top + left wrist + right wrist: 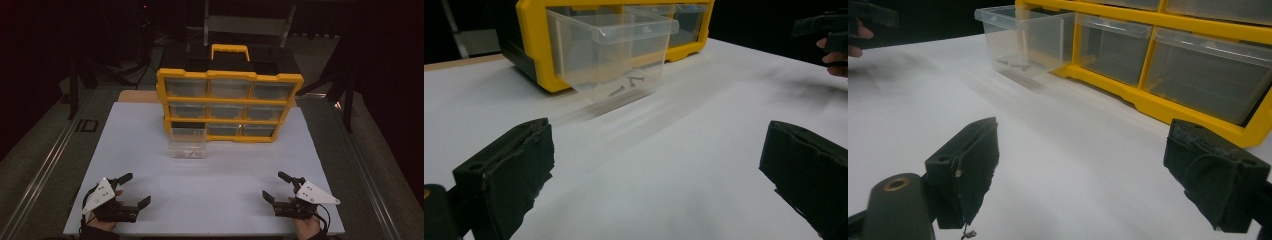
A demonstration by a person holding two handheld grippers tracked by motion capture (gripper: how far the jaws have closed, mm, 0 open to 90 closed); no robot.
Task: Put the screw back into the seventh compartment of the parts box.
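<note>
While both our tongs, left (129, 190) and right (278, 186), sat wide apart and empty at six o'clock, the clear drawer (187, 142) rested at twelve before the yellow cabinet (230, 102); we judged a hard squeeze could tip its screws (628, 85) out.

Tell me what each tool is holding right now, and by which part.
Nothing is held. The left tool and the right tool both stand open over the white table, well short of the pulled-out clear drawer with its screws.
</note>
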